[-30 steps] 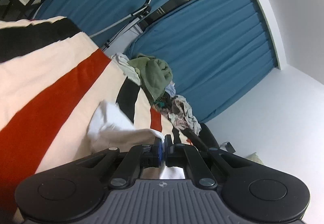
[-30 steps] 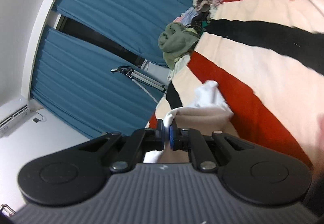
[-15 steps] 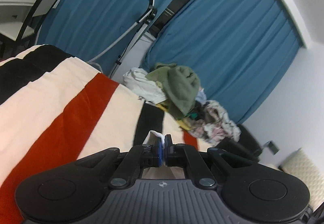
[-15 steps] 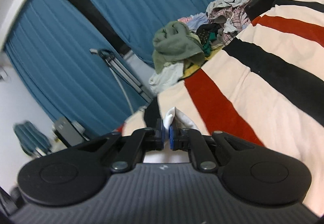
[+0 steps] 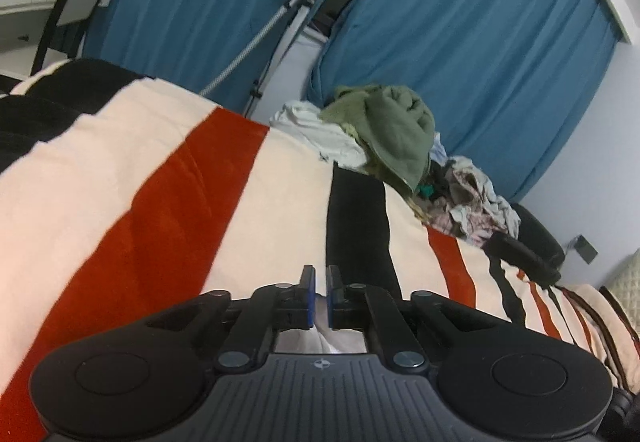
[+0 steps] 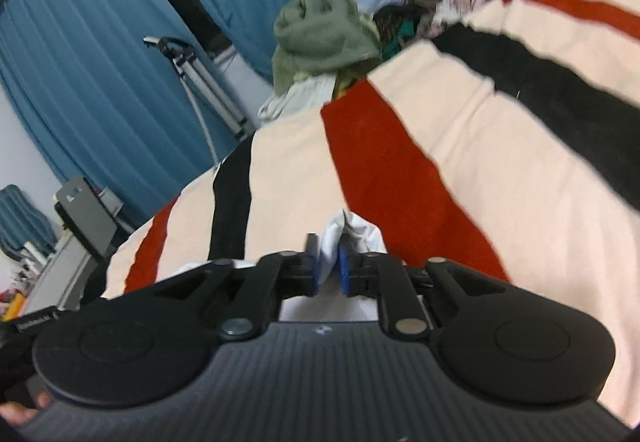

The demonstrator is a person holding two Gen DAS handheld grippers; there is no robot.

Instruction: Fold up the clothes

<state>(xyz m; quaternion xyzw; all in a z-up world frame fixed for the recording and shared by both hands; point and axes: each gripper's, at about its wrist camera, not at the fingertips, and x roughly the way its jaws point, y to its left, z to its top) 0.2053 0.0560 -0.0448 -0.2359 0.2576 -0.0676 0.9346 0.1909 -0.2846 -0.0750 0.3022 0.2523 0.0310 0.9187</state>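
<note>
The soft white cotton garment (image 6: 352, 232) I am folding bunches up between my right fingertips in a crumpled peak, its cloth pressed between the blue pads. The rest of it lies low under my hand on the bed's striped cover, showing pale behind the linkage. From my left side only a small whitish patch of the same garment (image 5: 320, 338) shows beneath the fingers, too hidden to read its shape.
</note>
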